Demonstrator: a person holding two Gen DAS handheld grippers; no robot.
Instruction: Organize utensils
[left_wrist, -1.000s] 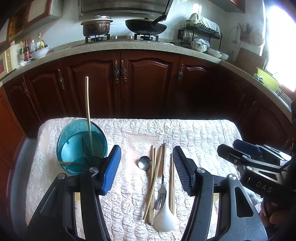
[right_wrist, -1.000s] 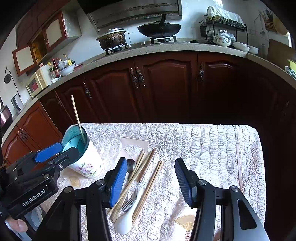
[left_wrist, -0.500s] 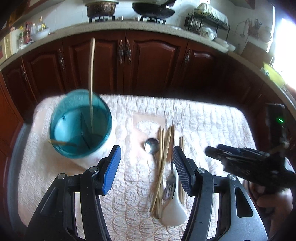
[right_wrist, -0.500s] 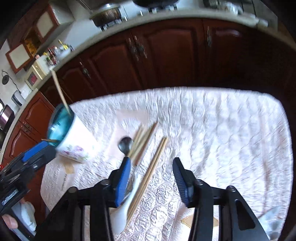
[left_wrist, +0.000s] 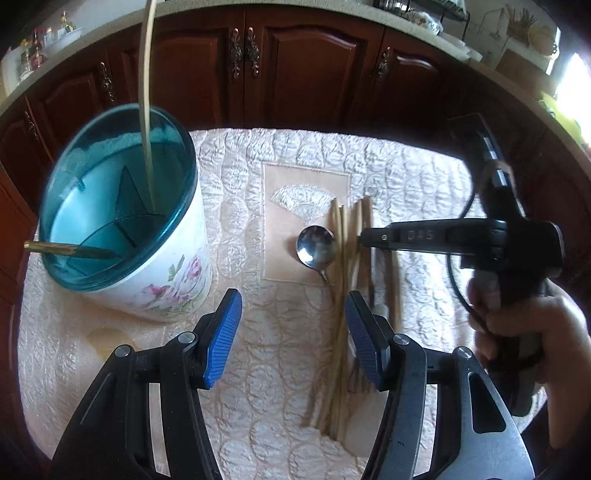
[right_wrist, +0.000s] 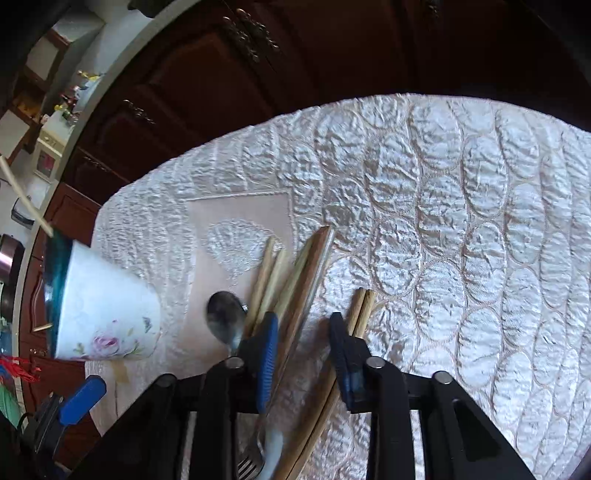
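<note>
Left claw (left_wrist: 293, 334) wide open and empty, hovering near the floral white utensil cup with teal rim (left_wrist: 122, 229), right claw (right_wrist: 303, 350) open low over the loose wooden chopsticks (right_wrist: 291, 288), round steel spoon (right_wrist: 225, 317) at their left, all on the quilted cream-covered counter (right_wrist: 461, 240).

Loose chopsticks (left_wrist: 341, 295), spoon (left_wrist: 316, 246), fork (right_wrist: 251, 459) heaped beside upright floral holder (left_wrist: 162, 266).

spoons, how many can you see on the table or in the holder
2, perhaps more hidden. A metal spoon lies on the quilted cloth left of the chopsticks. A white spoon lies among the utensils under the right claw, mostly covered.
</note>
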